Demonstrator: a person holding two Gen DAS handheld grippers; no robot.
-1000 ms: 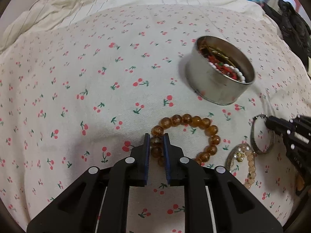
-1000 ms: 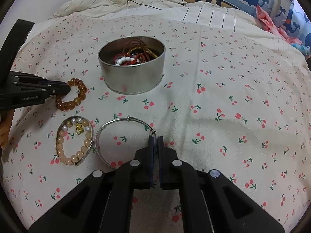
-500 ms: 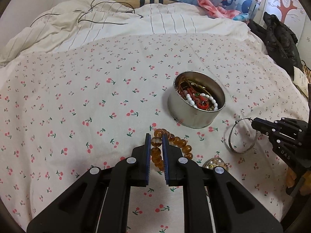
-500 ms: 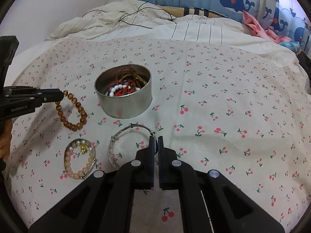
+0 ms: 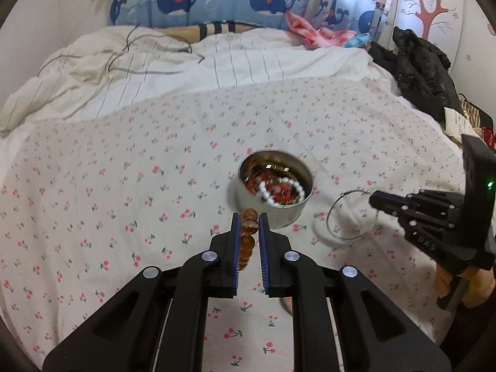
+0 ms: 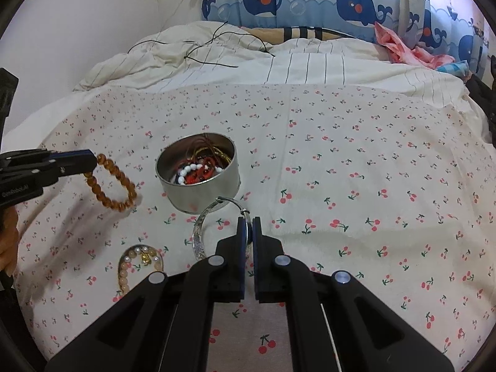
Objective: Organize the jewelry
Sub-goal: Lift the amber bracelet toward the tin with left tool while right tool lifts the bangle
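My left gripper (image 5: 250, 217) is shut on an amber bead bracelet (image 5: 247, 241) and holds it in the air, left of a round metal tin (image 5: 274, 214) full of jewelry. From the right wrist view the bracelet (image 6: 113, 186) hangs from the left gripper (image 6: 93, 162). My right gripper (image 6: 249, 220) is shut on a thin silver bangle (image 6: 201, 232), lifted just in front of the tin (image 6: 198, 195). In the left wrist view the bangle (image 5: 352, 215) hangs from the right gripper (image 5: 373, 200). A pale pearl bracelet (image 6: 139, 263) lies on the cherry-print sheet (image 6: 341, 186).
A rumpled striped duvet (image 6: 232, 62) with a black cable (image 6: 217, 49) lies behind the sheet. Black clothing (image 5: 421, 71) is piled at the right edge of the bed. Whale-print curtain (image 6: 310, 3) at the back.
Both grippers have risen from the sheet. The amber bracelet and the silver bangle have been lifted off the sheet and now hang in the air near the tin.
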